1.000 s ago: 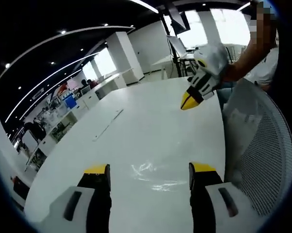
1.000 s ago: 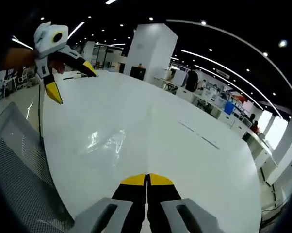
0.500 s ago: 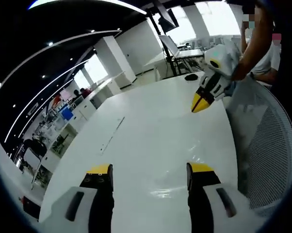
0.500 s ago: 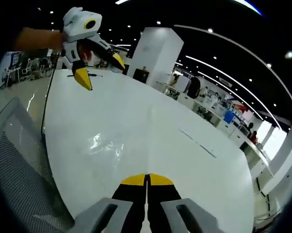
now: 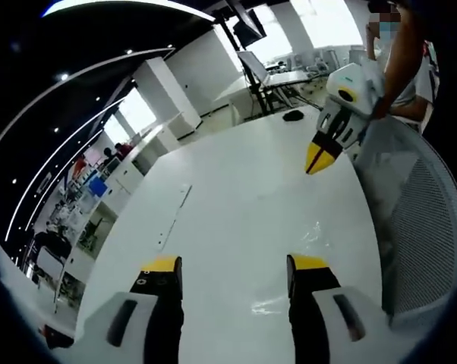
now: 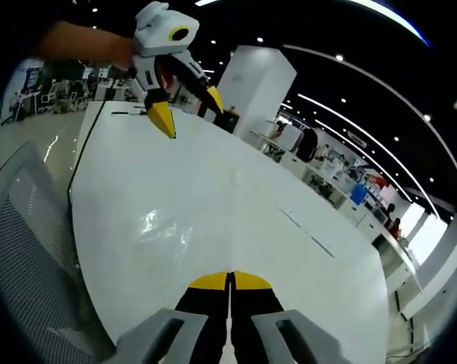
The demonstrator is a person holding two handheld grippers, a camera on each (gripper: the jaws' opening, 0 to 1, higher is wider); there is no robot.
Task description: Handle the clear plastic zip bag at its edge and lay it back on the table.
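Bag: the clear plastic zip bag (image 6: 165, 225) lies flat on the white table (image 6: 289, 250), near the table's edge on the person's side, showing as glossy crinkled highlights; in the left gripper view it is the glints (image 5: 308, 235) just ahead of and partly between the jaws.
Bag axis: I cannot tell its long axis; the film is too transparent for its outline to read.
Bag edge: not clearly visible in either view, so the zip side cannot be told.
Left gripper: the left yellow-tipped black two-jaw gripper (image 5: 227, 264) has its jaws spread wide with nothing between them, hovering over the table; in the right gripper view it hangs raised above the far part of the table (image 6: 187, 106).
Right gripper: the right yellow-tipped gripper (image 6: 229, 280) has its jaws pressed together on nothing, and the bag lies ahead of it, off to the left of its line.
Nearer gripper: judging by the left gripper view, the left one, since the bag's glints sit right by its tips.
Beside the table: a grey mesh office chair back (image 5: 422, 227) stands just beyond the near edge.
Task stage: the bag appears laid down and released.
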